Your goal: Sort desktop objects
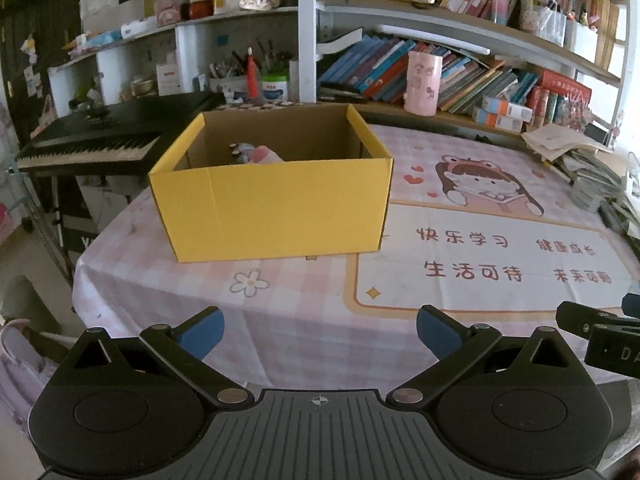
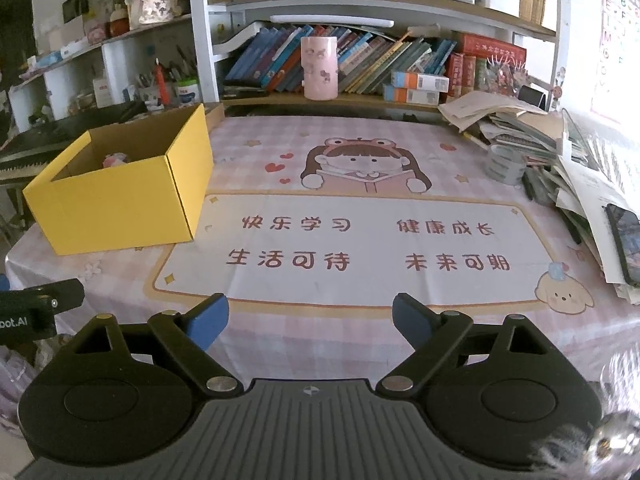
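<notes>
An open yellow cardboard box (image 1: 276,204) stands on the left part of the pink checked tablecloth (image 1: 304,300); pink and dark small items (image 1: 256,153) lie inside it. The right wrist view shows the same box (image 2: 120,196) at the left, with a pink item (image 2: 115,159) in it. My left gripper (image 1: 320,334) hovers over the cloth in front of the box, blue pads wide apart, nothing between them. My right gripper (image 2: 310,322) hangs over the cloth's printed panel, jaws open and empty. Each gripper's black body shows at the edge of the other's view.
A pink cylinder (image 2: 319,68) stands at the back by a shelf of books (image 2: 380,60). Messy stacks of papers and books (image 2: 540,140), a tape roll (image 2: 505,164) and a phone (image 2: 626,240) crowd the right side. A black keyboard (image 1: 100,140) sits beyond the table's left edge.
</notes>
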{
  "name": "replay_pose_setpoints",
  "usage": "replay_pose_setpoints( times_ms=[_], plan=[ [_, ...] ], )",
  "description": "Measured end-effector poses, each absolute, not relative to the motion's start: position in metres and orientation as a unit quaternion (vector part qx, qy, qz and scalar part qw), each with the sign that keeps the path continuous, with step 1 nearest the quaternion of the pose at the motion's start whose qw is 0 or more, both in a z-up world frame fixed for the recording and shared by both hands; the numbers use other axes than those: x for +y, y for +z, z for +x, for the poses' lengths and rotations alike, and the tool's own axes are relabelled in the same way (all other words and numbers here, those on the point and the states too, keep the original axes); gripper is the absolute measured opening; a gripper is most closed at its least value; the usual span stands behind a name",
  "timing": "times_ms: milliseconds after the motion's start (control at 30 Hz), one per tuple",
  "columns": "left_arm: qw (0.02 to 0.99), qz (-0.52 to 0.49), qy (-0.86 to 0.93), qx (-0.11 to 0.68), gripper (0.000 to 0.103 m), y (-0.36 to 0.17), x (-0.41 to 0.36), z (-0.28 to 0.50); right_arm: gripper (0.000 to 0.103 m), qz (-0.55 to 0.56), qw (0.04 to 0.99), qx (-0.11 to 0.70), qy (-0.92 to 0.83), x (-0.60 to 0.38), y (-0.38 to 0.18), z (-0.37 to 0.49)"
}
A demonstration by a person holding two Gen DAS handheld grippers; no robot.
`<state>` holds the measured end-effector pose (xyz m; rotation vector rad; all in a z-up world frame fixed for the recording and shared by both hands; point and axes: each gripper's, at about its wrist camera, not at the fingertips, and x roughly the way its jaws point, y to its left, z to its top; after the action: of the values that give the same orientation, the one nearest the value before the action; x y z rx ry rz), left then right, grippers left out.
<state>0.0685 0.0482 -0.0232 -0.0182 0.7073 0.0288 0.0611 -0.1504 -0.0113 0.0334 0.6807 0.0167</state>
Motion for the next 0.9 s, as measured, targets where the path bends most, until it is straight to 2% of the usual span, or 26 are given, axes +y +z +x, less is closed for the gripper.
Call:
replay_pose_setpoints(
  times_ms=[233,767,900],
  plan=[
    [0.938,-0.012,0.013,0.347,0.103,-0.0232,0.0503,0.0677,0.093,0.018,0.942,0.334,0.008,-0.1502,-0.0113,0.0607],
    [0.938,-0.01,0.013,0.347,0.103,-0.0236,0.0517,0.0662,0.094,0.013,0.941,0.339,0.013,-0.146,-0.0136,0.0586],
    [0.937,-0.012,0.01,0.35,0.103,-0.024,0.053,0.0662,0.099,0.011,0.94,0.341,0.013,-0.1455,-0.0151,0.0587]
  ],
)
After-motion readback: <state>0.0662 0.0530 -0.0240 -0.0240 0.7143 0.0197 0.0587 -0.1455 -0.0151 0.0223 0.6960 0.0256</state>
